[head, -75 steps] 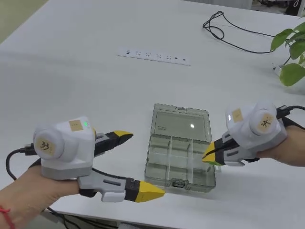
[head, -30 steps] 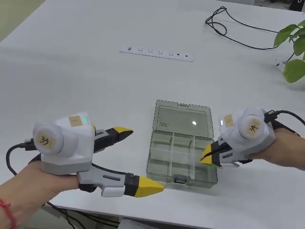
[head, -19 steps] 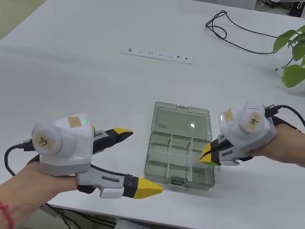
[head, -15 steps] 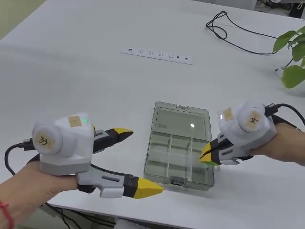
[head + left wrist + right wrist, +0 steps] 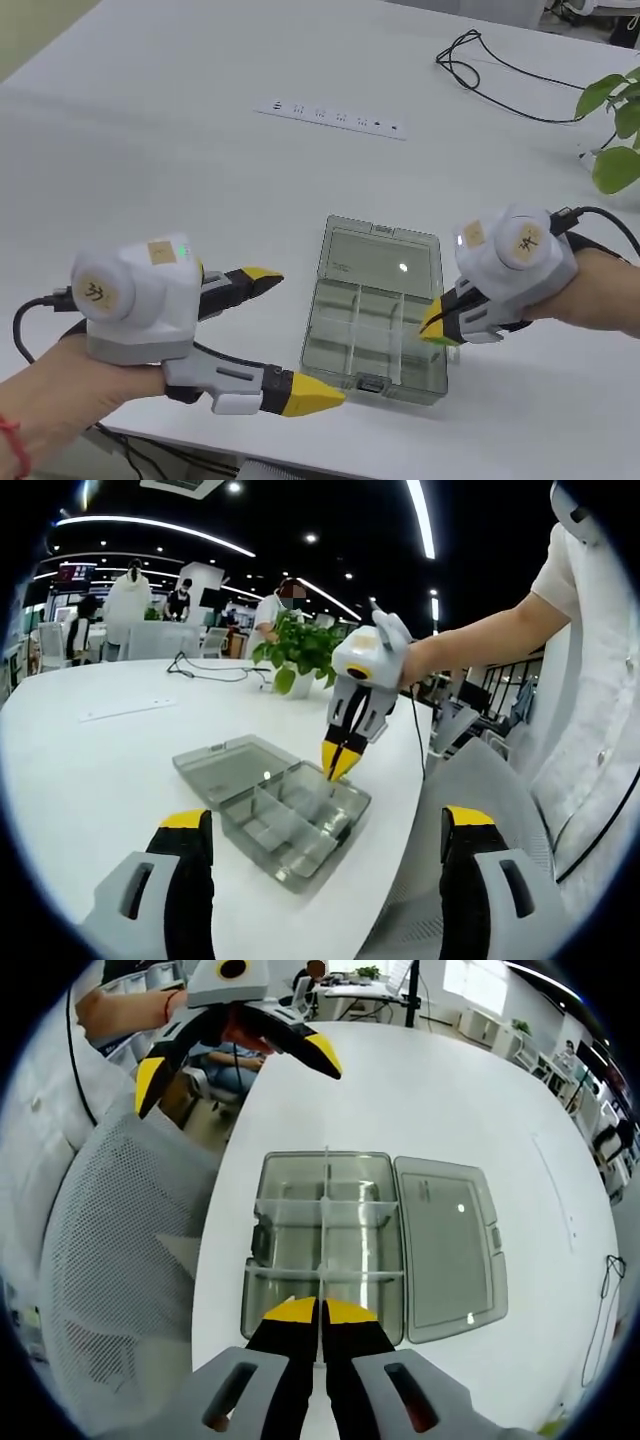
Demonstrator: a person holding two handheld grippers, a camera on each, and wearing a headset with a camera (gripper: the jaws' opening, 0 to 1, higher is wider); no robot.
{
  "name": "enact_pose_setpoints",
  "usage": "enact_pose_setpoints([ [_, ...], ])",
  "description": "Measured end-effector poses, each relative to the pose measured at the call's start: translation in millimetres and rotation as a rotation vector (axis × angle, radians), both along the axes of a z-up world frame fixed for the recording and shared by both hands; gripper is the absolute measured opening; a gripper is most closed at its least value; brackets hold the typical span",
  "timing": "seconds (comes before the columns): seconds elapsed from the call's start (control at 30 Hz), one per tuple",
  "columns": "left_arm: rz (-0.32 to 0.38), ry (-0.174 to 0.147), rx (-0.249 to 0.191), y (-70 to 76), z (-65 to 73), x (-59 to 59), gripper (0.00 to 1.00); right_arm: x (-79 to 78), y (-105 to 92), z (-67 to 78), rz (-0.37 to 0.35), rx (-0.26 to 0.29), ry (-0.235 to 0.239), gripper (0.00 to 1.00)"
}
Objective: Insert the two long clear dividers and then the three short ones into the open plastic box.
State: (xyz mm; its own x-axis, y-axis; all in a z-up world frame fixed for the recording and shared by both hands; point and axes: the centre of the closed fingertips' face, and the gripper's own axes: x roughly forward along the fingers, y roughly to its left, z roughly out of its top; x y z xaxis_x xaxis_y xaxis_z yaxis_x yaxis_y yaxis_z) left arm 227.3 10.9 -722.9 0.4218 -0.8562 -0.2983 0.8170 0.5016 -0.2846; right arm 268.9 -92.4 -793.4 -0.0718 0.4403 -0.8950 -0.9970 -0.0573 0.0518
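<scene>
— Box condition?
— Smoky plastic box, lid laid flat open, close to the bench's near edge. The right gripper view shows clear dividers crossing inside.
— Tools?
— The right gripper is at the box's right end, jaws pressed on the middle divider. The left gripper is spread wide, apart to the left.

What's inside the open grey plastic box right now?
Clear plastic dividers cross the open grey plastic box, forming empty-looking compartments. The right claw pinches the long middle divider, hiding its near end.
</scene>
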Motion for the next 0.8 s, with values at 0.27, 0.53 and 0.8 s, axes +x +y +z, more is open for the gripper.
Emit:
enact_pose_setpoints([
  [0.27, -0.003, 0.001, 0.001, -1.0, 0.4, -0.3, 0.97, -0.2, -1.4, -4.1, 0.015, 0.01, 0.0, 0.03],
  [0.53, -0.006, 0.006, 0.009, 0.1, -3.5, -2.1, 0.97, -1.0, -2.2, -16.1, 0.001, 0.022, -0.005, 0.03],
  [0.8, -0.008, 0.01, 0.014, 0.4, -4.6, -1.2, 0.97, -0.3, -2.6, -24.1, -0.005, 0.019, -0.013, 0.03],
])
